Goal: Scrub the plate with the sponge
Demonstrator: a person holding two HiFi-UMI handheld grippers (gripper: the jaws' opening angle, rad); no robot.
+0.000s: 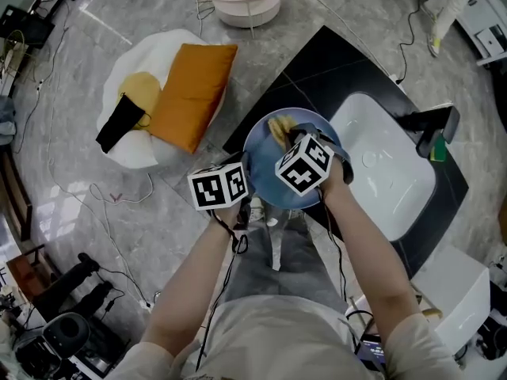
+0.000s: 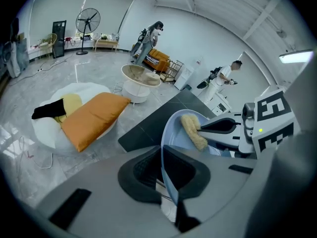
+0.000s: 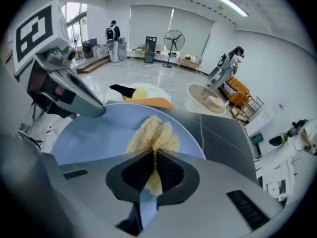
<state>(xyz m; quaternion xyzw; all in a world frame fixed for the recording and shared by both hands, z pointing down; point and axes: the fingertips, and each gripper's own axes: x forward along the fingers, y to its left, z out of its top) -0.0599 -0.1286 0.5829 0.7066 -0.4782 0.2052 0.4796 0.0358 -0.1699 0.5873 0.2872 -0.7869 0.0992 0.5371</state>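
My left gripper is clenched on the near rim of the blue plate, holding it tilted just beside the white sink. My right gripper grasps the yellow sponge, pressed against the plate's face. Farther off lies an orange cushion

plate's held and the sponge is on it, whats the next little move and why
Probably sweep the sponge across the bare face of the plate. The right gripper is shut on the sponge, which lies against the plate, and the left gripper clamps the plate's edge, so it looks braced for a stroke.
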